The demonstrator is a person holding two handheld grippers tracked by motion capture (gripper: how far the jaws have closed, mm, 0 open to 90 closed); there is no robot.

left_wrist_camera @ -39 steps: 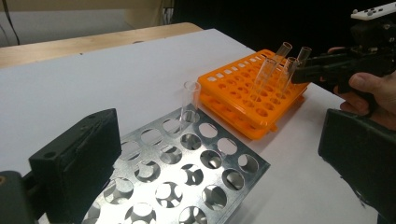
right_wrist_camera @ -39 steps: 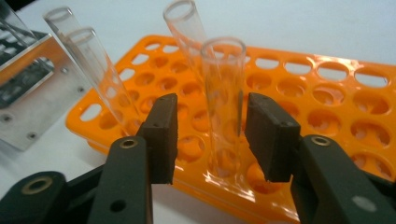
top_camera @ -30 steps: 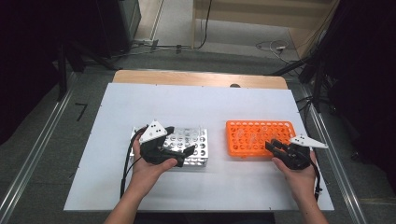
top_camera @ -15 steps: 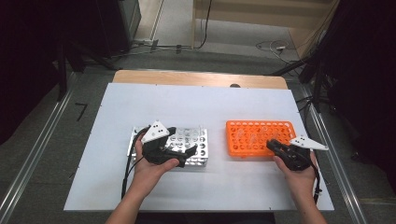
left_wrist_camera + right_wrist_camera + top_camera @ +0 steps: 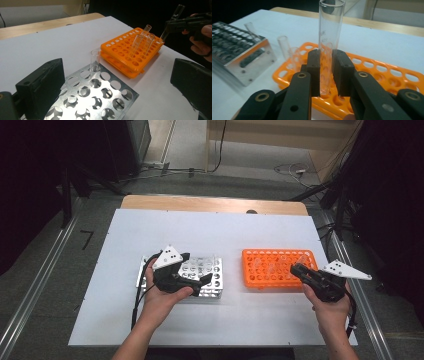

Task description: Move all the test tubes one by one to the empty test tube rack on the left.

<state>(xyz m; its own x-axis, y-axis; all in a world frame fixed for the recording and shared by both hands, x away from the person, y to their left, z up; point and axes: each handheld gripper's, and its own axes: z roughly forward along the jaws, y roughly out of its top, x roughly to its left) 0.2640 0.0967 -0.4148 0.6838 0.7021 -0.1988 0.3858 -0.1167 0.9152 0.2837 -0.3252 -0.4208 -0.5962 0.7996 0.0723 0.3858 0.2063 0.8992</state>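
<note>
Right gripper (image 5: pixel 326 72) clamped on a glass test tube (image 5: pixel 329 37) above the orange rack (image 5: pixel 387 75).

We see the tube held upright between the two jaws, its lower end over the rack's near holes, with other tubes standing in that rack. Our left gripper (image 5: pixel 192 281) hangs over the metal rack (image 5: pixel 100 97) with its jaws spread wide and holding nothing; one tube (image 5: pixel 95 60) stands at that rack's far edge.

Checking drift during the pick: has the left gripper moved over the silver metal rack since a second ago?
Yes. The left gripper has edged slightly rightward and toward the person across the silver metal rack, which stays put.
</note>
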